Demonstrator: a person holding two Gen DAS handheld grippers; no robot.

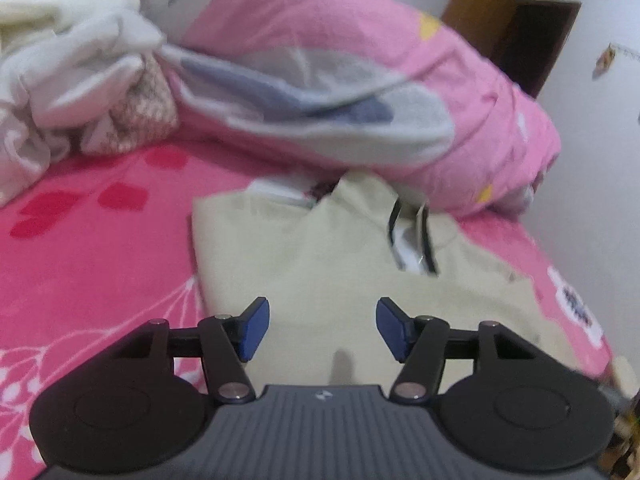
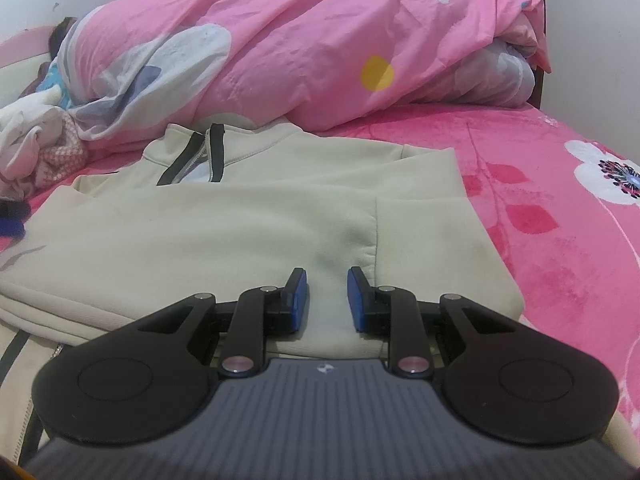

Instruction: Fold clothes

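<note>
Both grippers bear a small pale emblem on the grey body, too small to read. Left gripper (image 1: 322, 330) fingers stand released, wide apart above the cream jacket (image 1: 320, 272). Right gripper (image 2: 327, 300) fingers are narrowly parted over a jacket fold; whether they pinch it I cannot tell. This jacket lies on the pink bed (image 2: 560, 240), near the quilt (image 2: 300, 40).

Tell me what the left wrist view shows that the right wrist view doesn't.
Left only: the left gripper, open over the cream jacket, and a brown wooden cabinet by the wall. Right only: the right gripper, open with a narrow gap, low over the jacket's near edge, and a white flower print on the bedsheet. Both: jacket, pink duvet, pile of pale clothes.
</note>
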